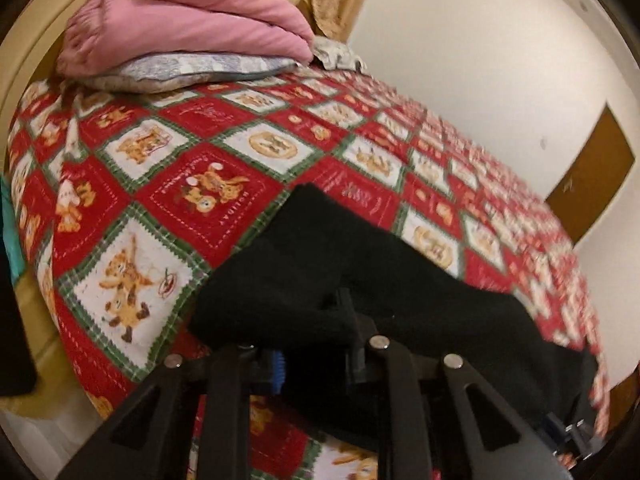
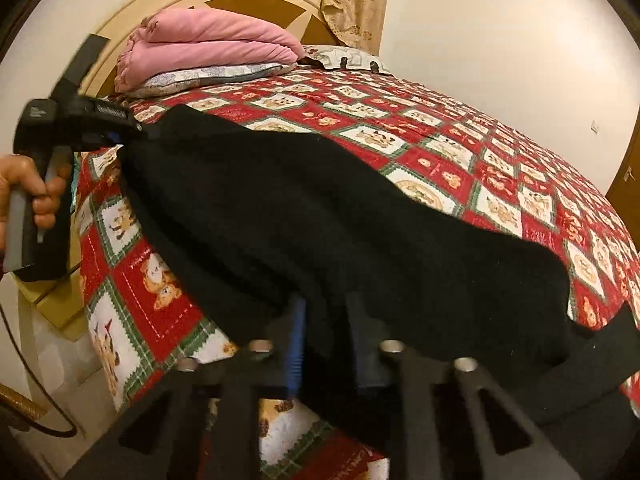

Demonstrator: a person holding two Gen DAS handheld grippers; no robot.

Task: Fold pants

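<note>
My left tongs (image 1: 316, 344) are pinched on one edge of the black pants (image 2: 320, 216) and my right tongs (image 2: 324, 340) are clamped on the near edge — both pressed tight on cloth. The pants lie across the red patchwork quilt (image 2: 460, 160) on the bed, below the pink blanket (image 2: 212, 44).

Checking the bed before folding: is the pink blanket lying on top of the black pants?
No, the pink blanket sits folded on a pillow by the headboard, apart from the black pants spread nearer the camera.
</note>
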